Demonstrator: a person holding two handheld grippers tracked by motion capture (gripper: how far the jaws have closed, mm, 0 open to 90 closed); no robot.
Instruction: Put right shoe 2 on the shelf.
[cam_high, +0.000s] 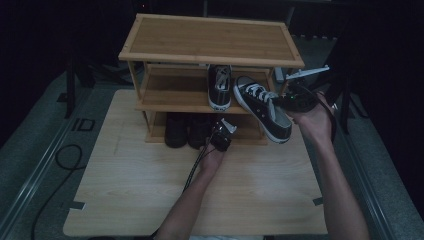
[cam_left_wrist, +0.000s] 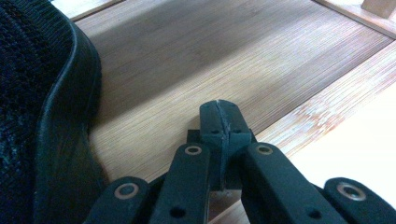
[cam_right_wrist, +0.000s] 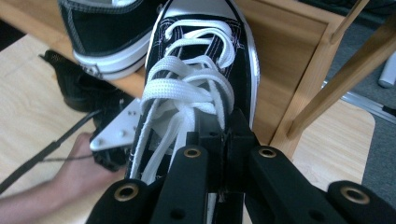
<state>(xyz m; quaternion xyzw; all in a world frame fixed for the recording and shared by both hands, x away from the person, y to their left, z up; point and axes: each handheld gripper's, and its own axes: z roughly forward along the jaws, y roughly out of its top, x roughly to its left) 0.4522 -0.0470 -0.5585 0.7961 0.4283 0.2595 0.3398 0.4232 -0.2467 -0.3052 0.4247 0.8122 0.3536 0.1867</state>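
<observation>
The left gripper (cam_left_wrist: 219, 116) rose from the bottom centre of the frame, and its two black jaws were pressed together with nothing between them. Brass rivets showed on the black arms in the lower part of the frame. Under the tips lay a wooden shelf (cam_left_wrist: 196, 56) with fine grain, which ran from the upper left to the right. A black shoe (cam_left_wrist: 42, 116) with mesh fabric and a smooth dark edge stood on the shelf at the left side of the frame, near the jaws but apart from them. A lighter wooden rail (cam_left_wrist: 322, 98) crossed the right side diagonally. Beyond it, in the lower right, a pale surface (cam_left_wrist: 359, 140) was seen.
</observation>
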